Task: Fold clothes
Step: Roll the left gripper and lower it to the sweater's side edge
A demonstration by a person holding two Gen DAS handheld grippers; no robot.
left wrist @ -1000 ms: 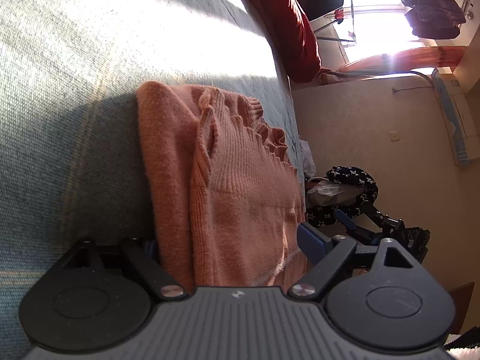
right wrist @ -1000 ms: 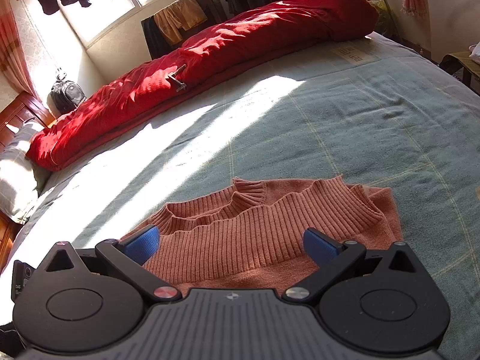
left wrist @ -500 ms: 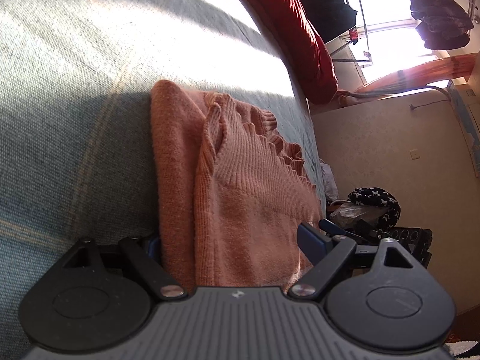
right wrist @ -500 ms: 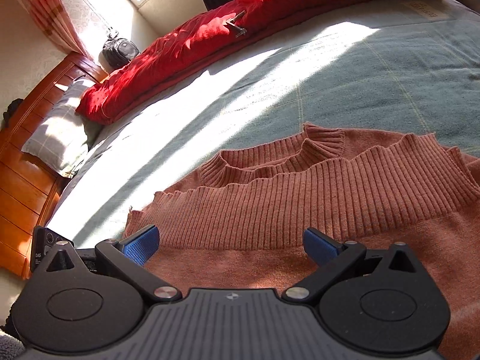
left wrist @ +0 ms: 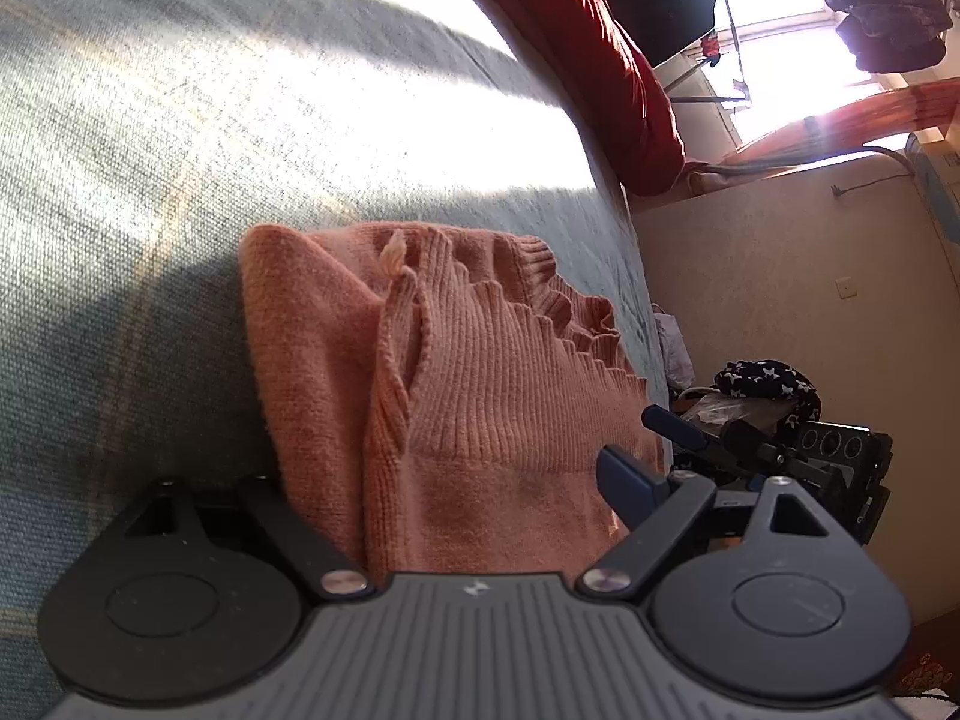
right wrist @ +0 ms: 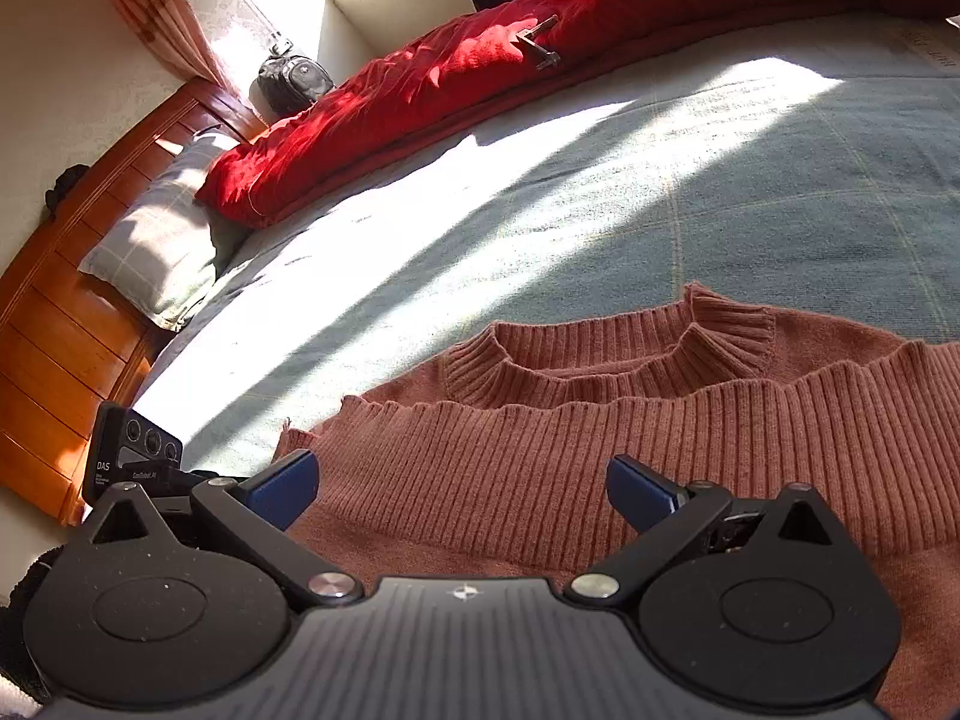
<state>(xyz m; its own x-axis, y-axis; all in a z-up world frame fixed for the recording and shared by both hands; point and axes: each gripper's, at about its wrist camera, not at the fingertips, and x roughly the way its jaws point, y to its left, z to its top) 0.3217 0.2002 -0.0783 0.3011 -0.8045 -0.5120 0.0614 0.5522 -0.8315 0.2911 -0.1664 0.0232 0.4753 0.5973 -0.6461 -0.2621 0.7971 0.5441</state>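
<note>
Right gripper: fingers wide, empty, over the folded sweater; only this view shows pillow and headboard. Left gripper: jaws wide around the sweater's edge, 1 finger hidden; grip cannot be told.

Red quilt, checked pillow, wooden headboard

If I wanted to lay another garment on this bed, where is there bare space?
The wide blue-green bedspread between the orange sweater and the red quilt is bare, sunlit in a band. Toward the pillow it is also free. The near edge is crowded by the sweater and both open hand-held grippers.
</note>
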